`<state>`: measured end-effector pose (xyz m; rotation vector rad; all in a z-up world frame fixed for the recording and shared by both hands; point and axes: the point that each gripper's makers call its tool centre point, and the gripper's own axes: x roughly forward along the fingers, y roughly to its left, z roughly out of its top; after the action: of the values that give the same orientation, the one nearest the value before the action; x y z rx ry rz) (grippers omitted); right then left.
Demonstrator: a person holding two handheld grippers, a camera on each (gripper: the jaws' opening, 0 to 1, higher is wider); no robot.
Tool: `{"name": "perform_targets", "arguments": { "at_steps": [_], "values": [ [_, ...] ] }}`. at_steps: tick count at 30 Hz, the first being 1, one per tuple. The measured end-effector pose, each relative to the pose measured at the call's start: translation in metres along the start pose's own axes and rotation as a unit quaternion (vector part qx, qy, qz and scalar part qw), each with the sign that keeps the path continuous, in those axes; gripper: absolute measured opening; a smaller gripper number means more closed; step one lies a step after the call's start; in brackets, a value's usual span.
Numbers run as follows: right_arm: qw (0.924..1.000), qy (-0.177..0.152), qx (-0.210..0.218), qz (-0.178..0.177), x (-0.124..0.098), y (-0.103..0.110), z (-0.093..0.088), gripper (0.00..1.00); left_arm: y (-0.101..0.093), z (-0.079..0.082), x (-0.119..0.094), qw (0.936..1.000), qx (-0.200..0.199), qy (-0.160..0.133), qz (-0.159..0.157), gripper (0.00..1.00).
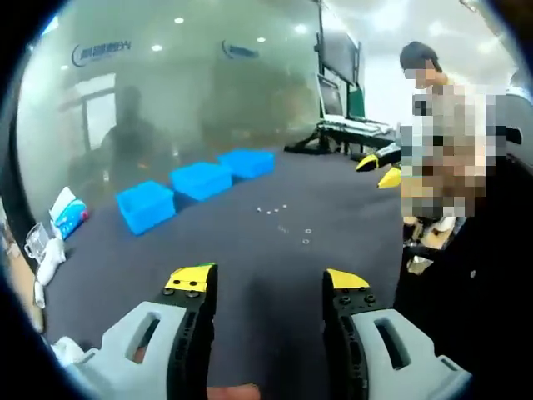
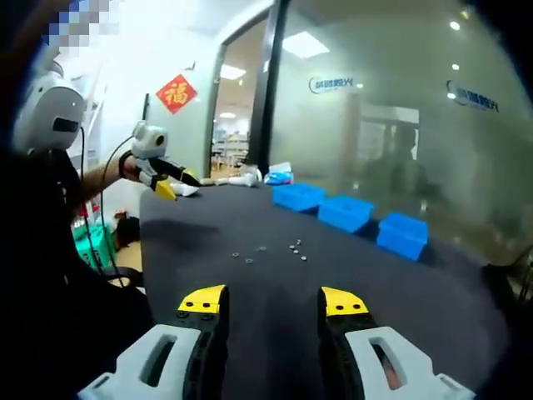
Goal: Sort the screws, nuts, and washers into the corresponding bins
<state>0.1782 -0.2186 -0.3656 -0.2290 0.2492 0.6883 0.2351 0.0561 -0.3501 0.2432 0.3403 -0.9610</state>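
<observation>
Small screws, nuts and washers [image 1: 283,218] lie scattered on the dark table [image 1: 250,250], in front of three blue bins [image 1: 201,180] set in a row. My left gripper [image 1: 268,279] is open low over the near table, nothing between its yellow-tipped jaws. In from the right comes the right gripper [image 1: 380,168], jaws apart. In the right gripper view the loose hardware [image 2: 271,250] lies ahead of my open, empty right gripper [image 2: 273,302]. The bins [image 2: 346,212] stand further back to the right. The left gripper [image 2: 171,182] is held in a hand at the left.
White bags and a blue-and-white pack [image 1: 67,212] lie at the table's far left end. A frosted glass wall [image 1: 208,83] runs behind the bins. Monitors on a stand [image 1: 337,75] are at the back right. A person [image 2: 50,250] stands beside the table edge.
</observation>
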Motion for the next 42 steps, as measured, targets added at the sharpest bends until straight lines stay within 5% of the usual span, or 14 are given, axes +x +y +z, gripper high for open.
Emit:
{"name": "perform_targets", "arguments": {
  "at_steps": [19,25,42],
  "values": [
    [1.0,-0.001,0.004,0.0,-0.001,-0.002,-0.004,0.39,-0.005,0.016,0.052,0.9934,0.026,0.086,-0.072,0.48],
    [0.9999,-0.003,0.014,-0.002,-0.001,-0.005,-0.004,0.39,-0.003,0.014,0.066,0.9866,0.053,0.127,-0.087,0.48],
    [0.9999,0.004,0.011,-0.002,0.0,-0.005,-0.005,0.39,-0.021,0.037,0.102,0.9704,0.122,0.168,-0.124,0.46]
  ]
}}
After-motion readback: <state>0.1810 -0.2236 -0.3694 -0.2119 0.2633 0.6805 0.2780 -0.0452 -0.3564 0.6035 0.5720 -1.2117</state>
